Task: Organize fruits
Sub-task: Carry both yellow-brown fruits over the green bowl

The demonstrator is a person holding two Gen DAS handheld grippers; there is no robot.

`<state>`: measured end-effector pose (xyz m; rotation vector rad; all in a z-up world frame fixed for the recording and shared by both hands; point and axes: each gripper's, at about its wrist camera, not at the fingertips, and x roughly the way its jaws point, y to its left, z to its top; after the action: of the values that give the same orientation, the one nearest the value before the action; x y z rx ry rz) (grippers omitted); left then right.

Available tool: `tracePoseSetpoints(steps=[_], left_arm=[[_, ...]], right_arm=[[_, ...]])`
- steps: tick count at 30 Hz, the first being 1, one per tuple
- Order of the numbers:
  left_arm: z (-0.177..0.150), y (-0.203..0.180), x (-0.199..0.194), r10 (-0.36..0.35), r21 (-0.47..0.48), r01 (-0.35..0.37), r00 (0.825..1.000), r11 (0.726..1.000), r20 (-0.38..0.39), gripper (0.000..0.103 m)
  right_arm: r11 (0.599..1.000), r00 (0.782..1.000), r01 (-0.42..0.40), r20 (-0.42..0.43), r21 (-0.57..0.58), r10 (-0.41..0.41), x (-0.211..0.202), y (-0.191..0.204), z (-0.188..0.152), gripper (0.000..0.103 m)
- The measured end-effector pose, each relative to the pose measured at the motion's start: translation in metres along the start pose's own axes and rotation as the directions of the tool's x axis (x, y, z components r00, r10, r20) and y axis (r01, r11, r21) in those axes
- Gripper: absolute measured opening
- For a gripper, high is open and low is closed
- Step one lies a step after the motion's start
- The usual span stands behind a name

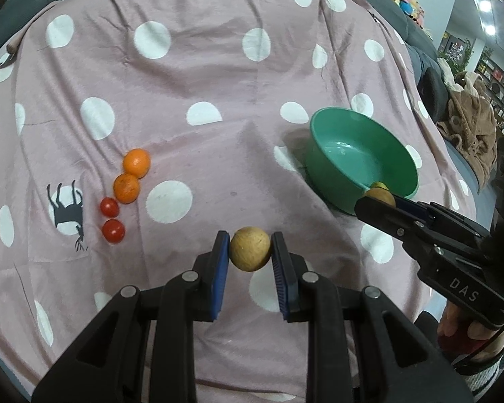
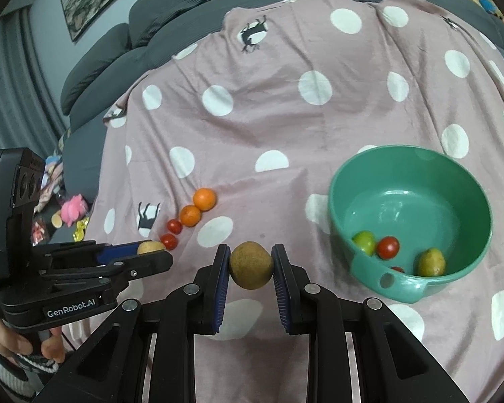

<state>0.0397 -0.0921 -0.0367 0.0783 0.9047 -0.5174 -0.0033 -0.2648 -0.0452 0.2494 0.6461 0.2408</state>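
My left gripper [image 1: 250, 250] is shut on a round tan fruit [image 1: 250, 248], held above the pink dotted blanket. My right gripper [image 2: 251, 265] is shut on a second tan fruit [image 2: 251, 265]. In the left wrist view the right gripper [image 1: 378, 201] hangs at the near rim of the green bowl [image 1: 322, 154]. In the right wrist view the left gripper [image 2: 151, 252] is seen at the left with its fruit [image 2: 149, 247]. The green bowl [image 2: 470, 174] holds a green fruit [image 2: 364, 241], a tomato [image 2: 388, 247] and a yellow-green fruit [image 2: 431, 262]. Two oranges [image 1: 132, 174] and two tomatoes [image 1: 111, 218] lie in a row on the blanket.
The pink blanket [image 1: 201, 67] covers a grey sofa [image 2: 100, 67]. Toys and clutter lie at the left edge [image 2: 72, 215]. A brown plush [image 1: 470, 124] sits off the blanket at the right. A person's hand [image 2: 23, 346] grips the left tool.
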Motion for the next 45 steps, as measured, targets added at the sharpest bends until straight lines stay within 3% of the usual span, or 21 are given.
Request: tracePoseSetpoints(steps=[19,30,36,45], left_arm=[[0.043,-0.05,0.022,-0.047,0.12,0.047,0.999,0.992,0.0,0.025],[0.09,-0.094,0.065,-0.098,0.187,0.096,0.995,0.978,0.001,0.025],[0.103,-0.105,0.093,-0.113,0.191,0.116,0.993,0.975,-0.025,0.025],[0.103,-0.117,0.118,-0.11,0.225,0.122,0.992,0.967,-0.066,0.025]], right_arm=[[0.995,0.997,0.025,0.069,0.099,-0.032,-0.01,-0.051,0.009,0.027],[0.977,0.974,0.133,0.16,0.169,-0.16,-0.012,-0.095,0.035,0.027],[0.961,0.965,0.193,0.141,0.2,-0.223,-0.001,-0.119,0.039,0.027],[0.953,0.963,0.223,0.107,0.207,-0.249,0.009,-0.136,0.033,0.027]])
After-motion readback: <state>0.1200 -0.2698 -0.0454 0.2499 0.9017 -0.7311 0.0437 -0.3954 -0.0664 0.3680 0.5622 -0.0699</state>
